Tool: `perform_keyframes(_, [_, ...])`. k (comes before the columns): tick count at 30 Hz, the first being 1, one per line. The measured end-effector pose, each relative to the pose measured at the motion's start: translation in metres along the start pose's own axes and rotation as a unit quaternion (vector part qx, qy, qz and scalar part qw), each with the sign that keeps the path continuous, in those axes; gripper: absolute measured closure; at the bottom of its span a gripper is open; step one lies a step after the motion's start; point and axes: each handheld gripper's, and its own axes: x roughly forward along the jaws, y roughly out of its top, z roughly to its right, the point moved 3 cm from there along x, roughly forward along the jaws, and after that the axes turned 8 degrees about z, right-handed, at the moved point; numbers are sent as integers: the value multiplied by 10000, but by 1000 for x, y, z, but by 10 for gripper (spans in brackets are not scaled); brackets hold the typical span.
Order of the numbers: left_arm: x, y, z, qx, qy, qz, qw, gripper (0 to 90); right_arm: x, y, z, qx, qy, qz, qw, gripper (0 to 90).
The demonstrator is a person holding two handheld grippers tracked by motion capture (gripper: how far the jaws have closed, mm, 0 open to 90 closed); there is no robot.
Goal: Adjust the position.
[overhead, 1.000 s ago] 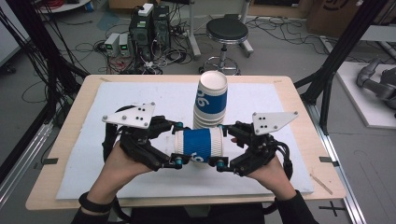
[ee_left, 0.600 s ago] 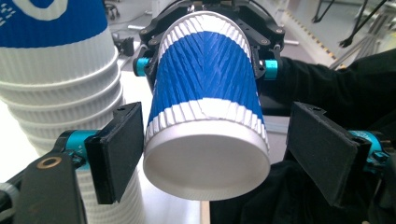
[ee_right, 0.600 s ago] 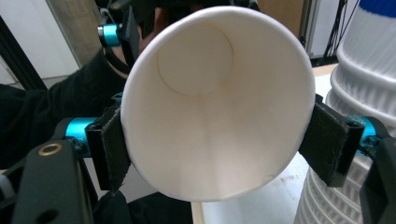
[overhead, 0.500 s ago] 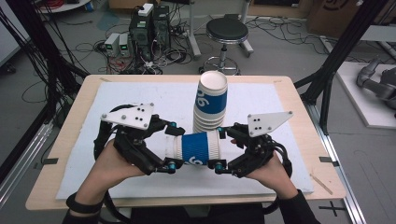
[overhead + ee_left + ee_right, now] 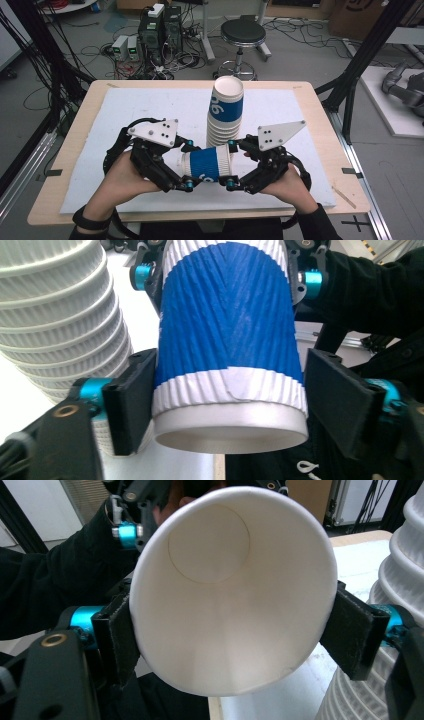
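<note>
blue paper cup [image 5: 210, 164] lying sideways between left gripper [image 5: 186, 166] and right gripper [image 5: 234, 165]

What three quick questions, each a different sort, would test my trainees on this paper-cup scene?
1. True or false: the blue-and-white ribbed paper cup lies sideways between the left gripper and the right gripper.
2. Which gripper's jaws are at the cup's open mouth? A left, B right.
3. Fill in: the upright stack of ribbed paper cups stands on the ___ mat.
Key: 1 true; 2 B; 3 white.
</note>
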Motion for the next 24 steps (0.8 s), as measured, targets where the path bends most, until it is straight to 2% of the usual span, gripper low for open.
perform_keyframes(6, [0,-1,-1,25,-44,-41,10000,291,-1,1,-1,-14,-8,-32,10000,208])
perform_keyframes(13, [-4,0,-4,21,-136,323,9994,290,-1,2,-1,-21,-24,73,10000,176])
perform_keyframes(15, [-8,2,-3,12,-165,515,9985,290,-1,2,-1,-8,-13,99,10000,175])
perform_keyframes(16, [-10,2,-4,27,-175,567,9982,291,-1,3,-1,-73,2,113,9999,175])
perform_keyframes(20, [-14,4,-3,75,-143,739,9971,291,-1,4,-2,-67,-25,232,9997,168])
perform_keyframes(24, [-19,5,-4,50,-130,955,9953,291,-5,6,-2,27,-79,331,9994,133])
